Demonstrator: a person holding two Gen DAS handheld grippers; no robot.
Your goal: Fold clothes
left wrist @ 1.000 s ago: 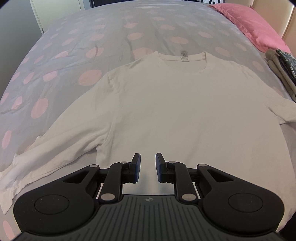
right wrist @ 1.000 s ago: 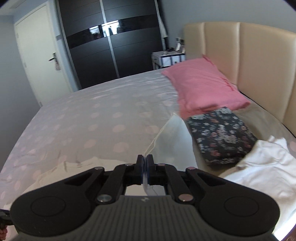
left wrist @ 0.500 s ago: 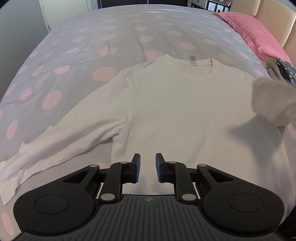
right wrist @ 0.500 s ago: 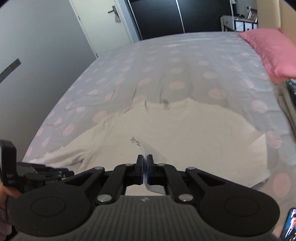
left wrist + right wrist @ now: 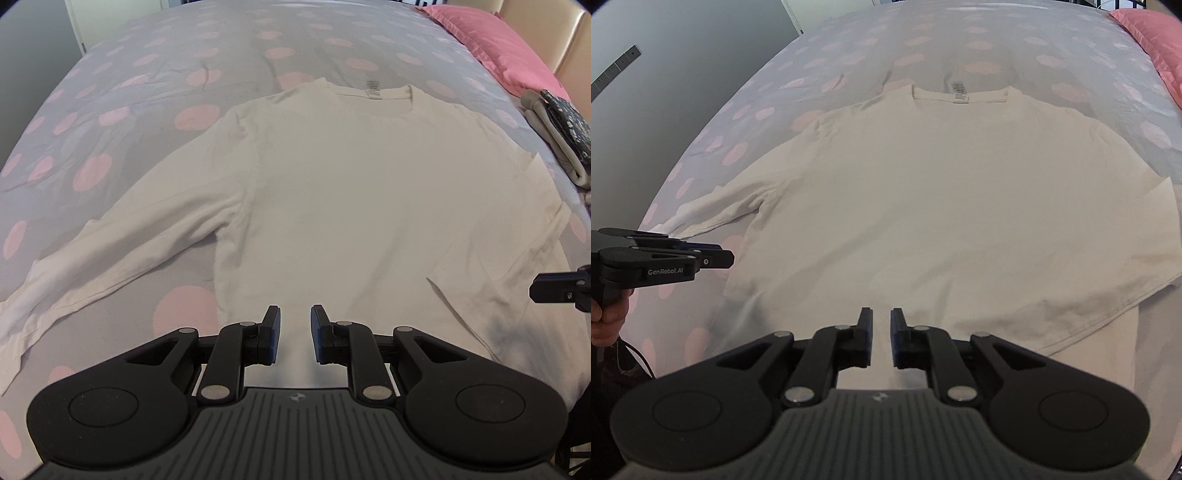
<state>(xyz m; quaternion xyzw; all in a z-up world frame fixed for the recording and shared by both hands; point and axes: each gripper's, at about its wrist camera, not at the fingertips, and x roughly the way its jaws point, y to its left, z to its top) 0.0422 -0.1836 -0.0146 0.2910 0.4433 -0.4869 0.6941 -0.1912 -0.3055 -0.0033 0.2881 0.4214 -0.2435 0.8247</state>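
matt cream cloth shirt (image 5: 369, 192); dotted cloth bedcover (image 5: 166, 74).

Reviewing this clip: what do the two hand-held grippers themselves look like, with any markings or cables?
Both hand-held grippers are matte black: the left hand-held gripper and right hand-held gripper each have a ribbed grey body, two round lobes, linkage arms with silver pivot pins, and blue-faced finger pads. Seen from the side, the left one reads "GenRobot.AI"; a dark cable hangs below it.

dim, soft, even light; faint shadows under the grippers; strong fisheye bending and dark corners
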